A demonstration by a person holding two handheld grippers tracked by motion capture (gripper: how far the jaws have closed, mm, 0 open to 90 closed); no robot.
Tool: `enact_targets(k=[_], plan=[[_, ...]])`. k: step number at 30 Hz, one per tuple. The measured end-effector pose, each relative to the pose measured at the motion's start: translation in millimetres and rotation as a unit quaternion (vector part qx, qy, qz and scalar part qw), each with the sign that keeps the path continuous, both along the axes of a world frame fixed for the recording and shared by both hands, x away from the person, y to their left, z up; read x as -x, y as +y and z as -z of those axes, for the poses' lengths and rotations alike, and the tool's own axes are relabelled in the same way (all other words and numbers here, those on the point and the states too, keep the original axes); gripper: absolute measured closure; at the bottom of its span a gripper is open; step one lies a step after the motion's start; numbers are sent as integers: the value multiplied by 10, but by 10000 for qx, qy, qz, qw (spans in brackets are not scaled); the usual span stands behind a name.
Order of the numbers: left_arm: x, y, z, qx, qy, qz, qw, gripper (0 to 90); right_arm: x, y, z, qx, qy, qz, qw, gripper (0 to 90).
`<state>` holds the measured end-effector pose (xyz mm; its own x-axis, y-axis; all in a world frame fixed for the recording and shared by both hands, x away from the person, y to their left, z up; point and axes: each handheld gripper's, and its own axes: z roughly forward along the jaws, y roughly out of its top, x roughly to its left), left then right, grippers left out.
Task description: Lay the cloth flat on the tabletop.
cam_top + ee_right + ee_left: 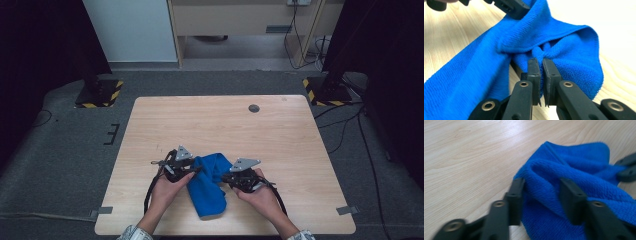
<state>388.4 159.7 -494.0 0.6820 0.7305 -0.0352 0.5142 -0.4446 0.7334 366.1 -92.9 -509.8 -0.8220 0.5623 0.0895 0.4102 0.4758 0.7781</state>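
A blue cloth [207, 182] lies crumpled on the wooden table [225, 125] near its front edge, between the two hands. My right gripper [226, 178] is at the cloth's right side. In the right gripper view it [541, 61] is shut on a gathered fold of the cloth [569, 47]. My left gripper [193, 171] is at the cloth's left side. In the left gripper view its jaws [541, 186] stand apart with a rounded fold of the cloth [574, 162] between them, not squeezed flat. The right gripper's jaw tips [627, 167] show at that view's right edge.
A small dark round disc [254, 108] sits in the tabletop at the far side. Two stand bases with yellow-black striped edges [100, 93] [325, 90] rest on the grey floor beyond the table's far corners. Cables run along the floor at the right.
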Motion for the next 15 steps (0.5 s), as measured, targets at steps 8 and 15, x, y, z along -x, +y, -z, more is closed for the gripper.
enact_targets(k=[8,15], plan=[[65,106,-113,196,-221,184,9994,853,-69,-166,-63,-122,-26,221,9997,862],[59,252,-155,327,-265,-41,9991,855,-145,-381,-161,-283,-106,474,9984,864]])
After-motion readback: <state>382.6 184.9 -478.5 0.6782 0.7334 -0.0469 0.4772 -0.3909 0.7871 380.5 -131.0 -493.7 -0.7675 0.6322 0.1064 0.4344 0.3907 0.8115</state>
